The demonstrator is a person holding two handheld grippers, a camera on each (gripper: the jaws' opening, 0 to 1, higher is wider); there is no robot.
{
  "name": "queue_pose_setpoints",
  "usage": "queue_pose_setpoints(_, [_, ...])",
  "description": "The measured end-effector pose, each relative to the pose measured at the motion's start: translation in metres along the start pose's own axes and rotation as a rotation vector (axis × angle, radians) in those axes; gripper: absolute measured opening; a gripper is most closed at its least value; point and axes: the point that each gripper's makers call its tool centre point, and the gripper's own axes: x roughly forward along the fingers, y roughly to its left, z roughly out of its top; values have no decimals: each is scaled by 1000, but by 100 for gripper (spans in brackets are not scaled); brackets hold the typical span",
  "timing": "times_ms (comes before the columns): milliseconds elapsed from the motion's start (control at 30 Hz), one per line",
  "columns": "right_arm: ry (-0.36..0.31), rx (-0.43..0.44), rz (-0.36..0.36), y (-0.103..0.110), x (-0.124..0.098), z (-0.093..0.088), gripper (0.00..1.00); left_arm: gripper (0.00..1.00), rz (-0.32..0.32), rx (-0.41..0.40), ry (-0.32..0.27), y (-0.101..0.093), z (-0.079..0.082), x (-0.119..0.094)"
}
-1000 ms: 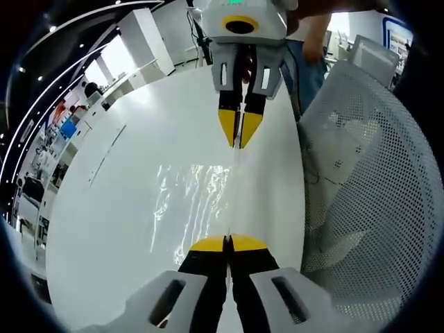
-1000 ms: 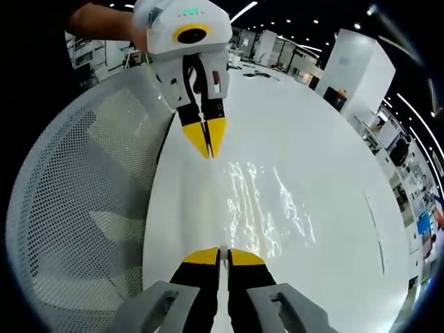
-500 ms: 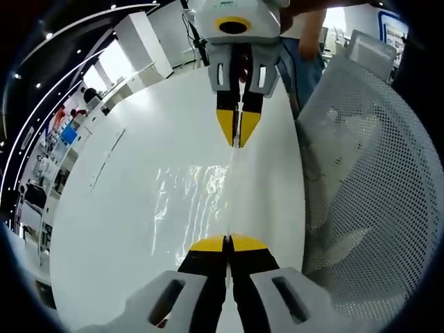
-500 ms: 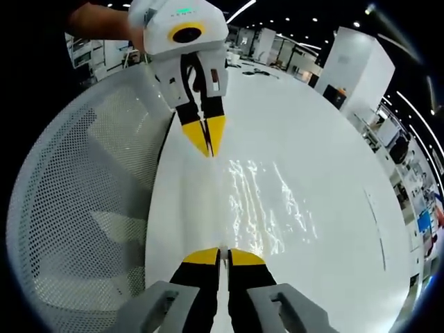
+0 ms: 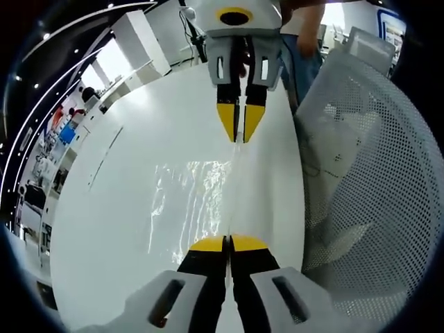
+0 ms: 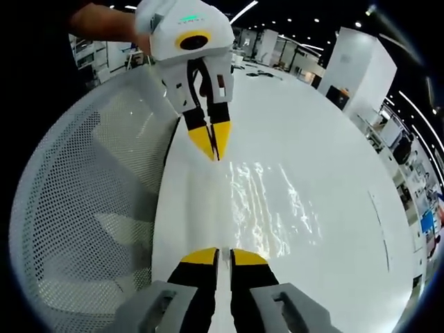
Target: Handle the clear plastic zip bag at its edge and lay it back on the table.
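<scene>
Left gripper view: left claw (image 5: pixel 228 243) and right claw (image 5: pixel 237 130) face each other, both clenched on the zip bag (image 5: pixel 201 198) edge.

A white bench (image 5: pixel 104 229) beside a white mesh chair (image 6: pixel 76 208); white pillar (image 6: pixel 350 59), dark ceiling with strip lights (image 6: pixel 239 10).

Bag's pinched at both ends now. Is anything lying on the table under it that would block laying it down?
Nothing visible. The clear zip bag hangs stretched between the left gripper and the right gripper, over bare white table. The mesh chair sits beside the table.
</scene>
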Motion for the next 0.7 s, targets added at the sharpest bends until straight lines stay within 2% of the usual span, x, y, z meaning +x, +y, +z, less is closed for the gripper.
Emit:
queue_pose_setpoints(133, [-17,13,5,0,-1,5,5,0,-1,6,-1,-1,-1,2])
queue_pose_setpoints(267, [-62,53,30,3,-4,18,6,0,-6,18,2,-2,-2,3])
queue_pose_setpoints(700, [-66,41,17,-2,5,27,6,0,-10,49,-2,-6,0,3])
